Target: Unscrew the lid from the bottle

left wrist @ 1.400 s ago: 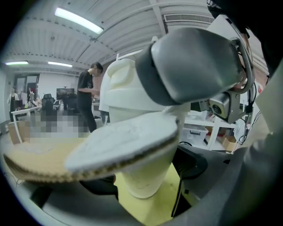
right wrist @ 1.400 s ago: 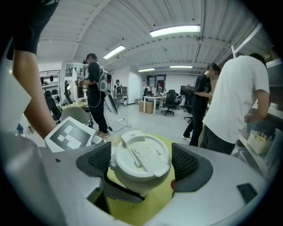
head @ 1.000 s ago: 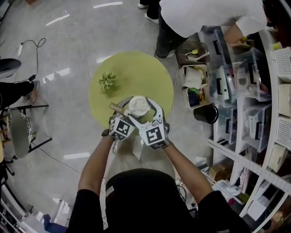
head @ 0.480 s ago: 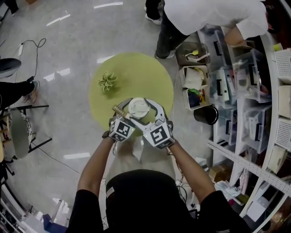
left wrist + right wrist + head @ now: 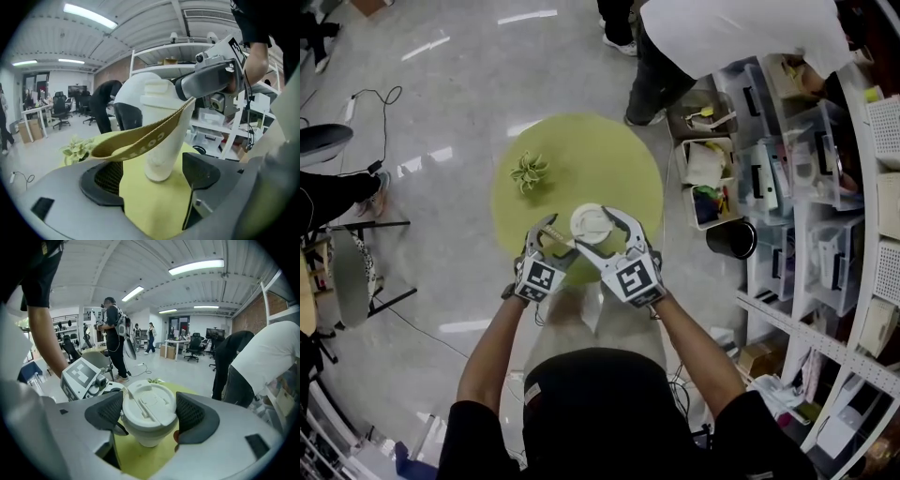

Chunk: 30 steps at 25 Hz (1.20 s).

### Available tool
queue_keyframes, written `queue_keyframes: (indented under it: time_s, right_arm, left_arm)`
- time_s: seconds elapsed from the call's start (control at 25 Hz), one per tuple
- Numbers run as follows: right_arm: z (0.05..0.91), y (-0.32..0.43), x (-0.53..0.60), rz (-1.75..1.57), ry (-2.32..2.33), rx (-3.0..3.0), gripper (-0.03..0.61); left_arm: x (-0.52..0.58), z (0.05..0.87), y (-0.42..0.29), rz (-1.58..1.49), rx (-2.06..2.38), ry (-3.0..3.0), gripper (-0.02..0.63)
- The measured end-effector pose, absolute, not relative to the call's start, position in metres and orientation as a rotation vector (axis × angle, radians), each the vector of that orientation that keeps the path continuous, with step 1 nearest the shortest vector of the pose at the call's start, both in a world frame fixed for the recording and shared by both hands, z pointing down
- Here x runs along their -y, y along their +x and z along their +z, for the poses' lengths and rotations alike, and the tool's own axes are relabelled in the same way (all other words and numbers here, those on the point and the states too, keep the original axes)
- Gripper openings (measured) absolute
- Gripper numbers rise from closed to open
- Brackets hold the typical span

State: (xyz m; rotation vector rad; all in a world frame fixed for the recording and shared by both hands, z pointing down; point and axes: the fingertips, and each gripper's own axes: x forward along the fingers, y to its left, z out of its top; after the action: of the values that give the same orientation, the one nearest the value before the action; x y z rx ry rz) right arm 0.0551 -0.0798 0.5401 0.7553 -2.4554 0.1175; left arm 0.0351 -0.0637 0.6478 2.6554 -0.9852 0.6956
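Moved: the left gripper [image 5: 548, 242] has drawn off to the left, away from the bottle [image 5: 161, 154]. The right gripper's [image 5: 598, 234] jaws have just been closing with the lid [image 5: 589, 221] between them. Head view: the bottle stands upright on the near part of 1 round green table [image 5: 614, 155], with both grippers reaching in from the near side. The far half of the top is bare save 1 small plant [image 5: 530, 172] at far left, well apart from the bottle. Open floor lies left of and beyond the table, with 1 cable [image 5: 366, 98] far left. To the right, storage bins [image 5: 708, 173] stand just beside the table edge, with 1 black bucket [image 5: 731, 237] near them and white shelving [image 5: 853, 234] behind. 1 person in a white top [image 5: 731, 37] bends over the bins. Left gripper view: the 2 jaws are set wide, with nothing pressed between the pads. The bottle stands ahead of the gap. 1 brown card sleeve [image 5: 136, 143], flattened, runs from above the left pad up against the bottle's side; whether it is caught on the jaw cannot be told. The right gripper reaches in at lid height from the right. Right gripper view: both pads sit against the lid's rim, 1 on each side, gripping it. The left gripper lies just to the left. Desks, chairs and standing people are far off.
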Motion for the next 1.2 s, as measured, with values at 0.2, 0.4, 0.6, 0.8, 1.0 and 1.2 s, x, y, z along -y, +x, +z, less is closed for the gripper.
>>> queue_keyframes:
  time_s: [0.2, 0.4, 0.6, 0.8, 1.0, 1.2]
  right_arm:
    - [0.524, 0.055, 0.08, 0.106, 0.784, 2.467, 0.351]
    - [0.498, 0.063, 0.076, 0.114, 0.852, 2.487, 0.351]
    - [0.475, 0.076, 0.069, 0.148, 0.935, 2.488, 0.351]
    - [0.438, 0.075, 0.064, 0.217, 1.036, 2.506, 0.351]
    - [0.416, 0.085, 0.062, 0.208, 1.11, 2.494, 0.351]
    - [0.397, 0.101, 0.062, 0.22, 1.183, 2.537, 0.35]
  left_arm:
    - [0.051, 0.628, 0.006, 0.692, 1.052, 2.637, 0.4]
    - [0.034, 0.578, -0.016, 0.607, 1.173, 2.629, 0.4]
    - [0.02, 0.512, -0.05, 0.485, 1.354, 2.59, 0.392]
    - [0.009, 0.461, -0.101, 0.339, 1.546, 2.47, 0.322]
    - [0.003, 0.435, -0.133, 0.292, 1.682, 2.425, 0.216]
    - [0.005, 0.42, -0.138, 0.31, 1.746, 2.41, 0.1]
